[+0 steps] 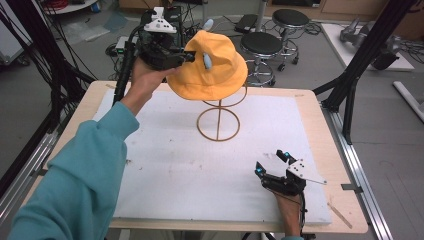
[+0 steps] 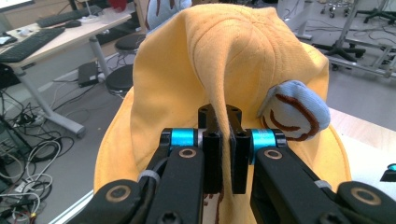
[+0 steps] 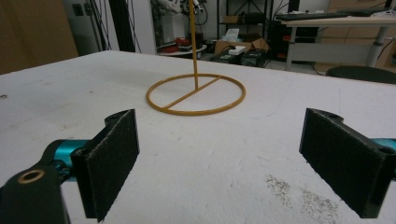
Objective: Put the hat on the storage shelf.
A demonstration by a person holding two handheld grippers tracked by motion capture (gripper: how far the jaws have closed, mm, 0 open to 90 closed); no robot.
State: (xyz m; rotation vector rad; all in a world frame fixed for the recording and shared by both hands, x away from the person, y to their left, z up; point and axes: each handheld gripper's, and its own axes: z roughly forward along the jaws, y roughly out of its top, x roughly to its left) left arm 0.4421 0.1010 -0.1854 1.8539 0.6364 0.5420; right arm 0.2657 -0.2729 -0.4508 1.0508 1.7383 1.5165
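A yellow bucket hat (image 1: 212, 67) with a small blue ear-like patch (image 1: 206, 61) sits over the top of a gold wire hat stand (image 1: 218, 125) at the back middle of the white mat. My left gripper (image 1: 189, 56) is raised at the hat's left side, shut on a pinched fold of the hat (image 2: 223, 126). The blue patch (image 2: 294, 109) lies just right of the jaws. My right gripper (image 1: 272, 162) rests low at the mat's front right, open, nothing between its pads (image 3: 112, 161). The stand's ring base (image 3: 196, 95) lies ahead of it.
The white mat (image 1: 175, 165) covers a wooden table (image 1: 320, 120). Black frame posts (image 1: 360, 55) rise at the right and left. Round stools (image 1: 262, 47) and cables stand on the floor behind the table.
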